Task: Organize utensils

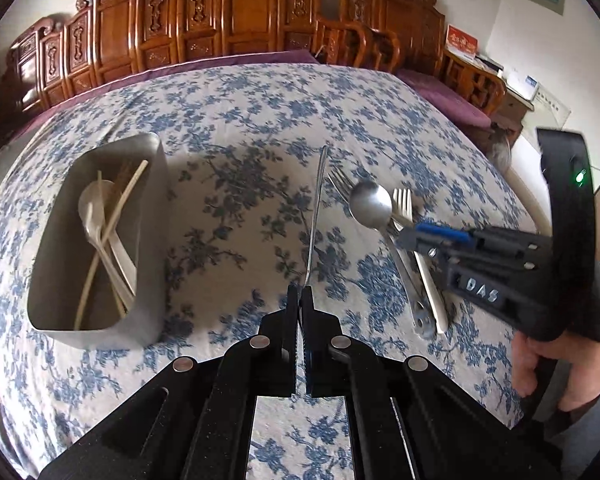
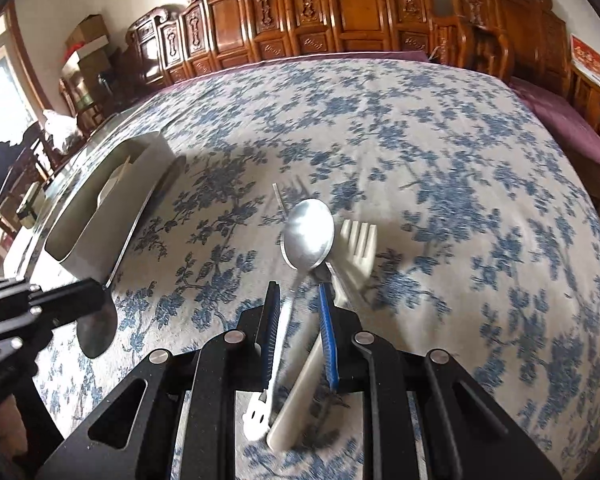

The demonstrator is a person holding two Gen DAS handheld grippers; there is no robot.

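My left gripper (image 1: 300,292) is shut on a thin metal utensil (image 1: 316,216), seen edge-on; in the right wrist view it reads as a metal spoon (image 2: 96,330) held above the cloth. A steel box (image 1: 156,240) at the left holds a white spoon and several chopsticks. My right gripper (image 2: 298,300) is open, its fingers either side of a metal spoon's handle (image 2: 288,320); that spoon's bowl (image 2: 308,234) lies ahead. A white plastic fork (image 2: 358,244) and a metal fork (image 1: 340,184) lie beside it. The right gripper (image 1: 410,236) hovers over these in the left wrist view.
A blue floral cloth (image 1: 260,112) covers the table. Carved wooden chairs (image 1: 228,16) line its far edge, with purple cushions (image 2: 572,128) at the right. The steel box also shows at the left of the right wrist view (image 2: 100,216).
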